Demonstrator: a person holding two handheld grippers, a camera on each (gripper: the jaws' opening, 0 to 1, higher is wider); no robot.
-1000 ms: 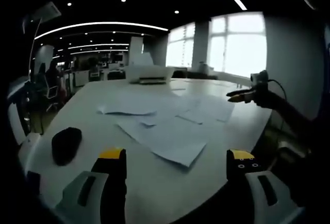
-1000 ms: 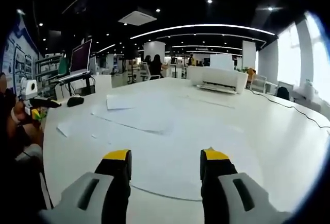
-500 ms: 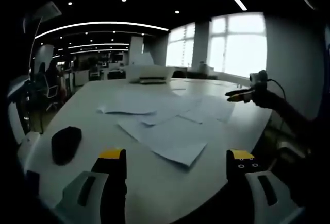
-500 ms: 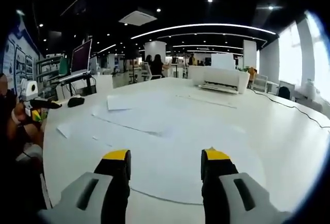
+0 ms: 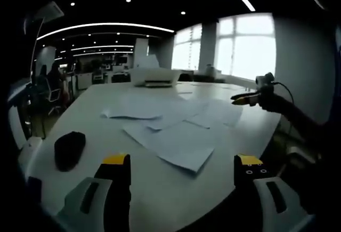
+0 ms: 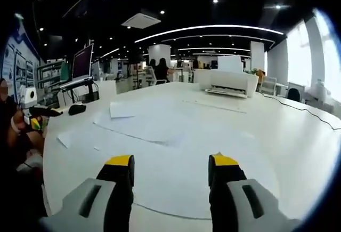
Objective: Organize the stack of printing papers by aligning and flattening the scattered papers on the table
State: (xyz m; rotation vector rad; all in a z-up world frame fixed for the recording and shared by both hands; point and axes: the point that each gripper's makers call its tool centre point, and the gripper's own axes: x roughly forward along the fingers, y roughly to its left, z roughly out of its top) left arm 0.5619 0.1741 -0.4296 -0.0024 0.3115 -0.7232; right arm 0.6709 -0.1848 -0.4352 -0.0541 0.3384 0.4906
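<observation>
In the left gripper view, the left hand-held gripper (image 5: 182,168) sits low over the near edge of a large white table (image 5: 80,122), its two yellow-tipped jaws spread wide apart with nothing between them. Ahead of it, scattered sheets of paper (image 5: 176,136) lie flat and overlapping across the middle of the table, at mixed angles, with the nearest sheet's corner pointing toward the jaws and well clear of them. A black computer mouse (image 5: 69,149) rests on the table to the left of the papers, apart from them. At the far end of the table stands a white printer (image 5: 154,76). The right hand-held gripper (image 5: 246,99) comes in from the right, held above the table's right edge beside the papers, touching none of them. In the right gripper view, the right hand-held gripper (image 6: 172,173) has its jaws released and parted, hovering over a sheet that lies just under and ahead of them; whether the tips touch it cannot be told. More papers (image 6: 141,122) spread across the table (image 6: 287,136) beyond, loosely overlapped and unaligned. The printer (image 6: 229,82) sits at the far side, and the mouse (image 6: 76,109) lies near the table's left edge. The left hand-held gripper (image 6: 40,112) shows at the left, held in the person's hand (image 6: 18,130).
</observation>
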